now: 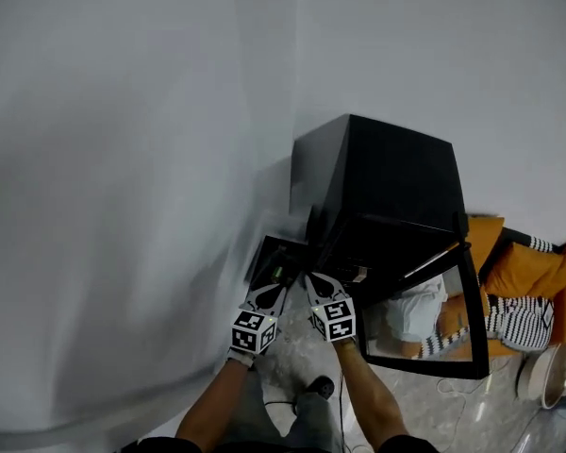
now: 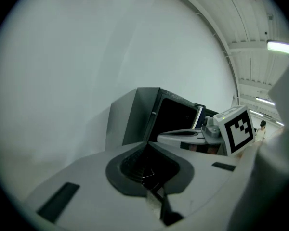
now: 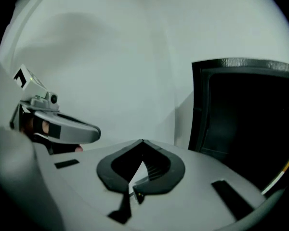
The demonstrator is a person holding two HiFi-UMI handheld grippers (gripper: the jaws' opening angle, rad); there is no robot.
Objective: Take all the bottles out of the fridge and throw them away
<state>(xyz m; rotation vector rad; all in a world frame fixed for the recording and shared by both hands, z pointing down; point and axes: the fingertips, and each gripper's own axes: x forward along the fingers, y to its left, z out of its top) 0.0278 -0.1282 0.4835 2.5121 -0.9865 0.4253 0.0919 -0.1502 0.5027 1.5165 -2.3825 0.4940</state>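
Observation:
A black mini fridge (image 1: pixel 387 182) stands against the white wall, its glass door (image 1: pixel 474 300) swung open toward me. No bottle shows in any view, and the fridge's inside is dark. My left gripper (image 1: pixel 275 287) and right gripper (image 1: pixel 313 281) hang side by side in front of the fridge's lower left corner. In the left gripper view the left gripper (image 2: pixel 148 143) has its jaws shut tip to tip on nothing, with the fridge (image 2: pixel 151 119) ahead. In the right gripper view the right gripper (image 3: pixel 142 141) is shut and empty too, with the fridge (image 3: pixel 250 124) to its right.
An orange seat (image 1: pixel 509 267) with a striped cloth (image 1: pixel 514 321) sits right of the open door, and a white round object (image 1: pixel 545 374) lies on the floor beyond it. A dark small object (image 1: pixel 321 385) is on the floor by my legs. The bare white wall fills the left.

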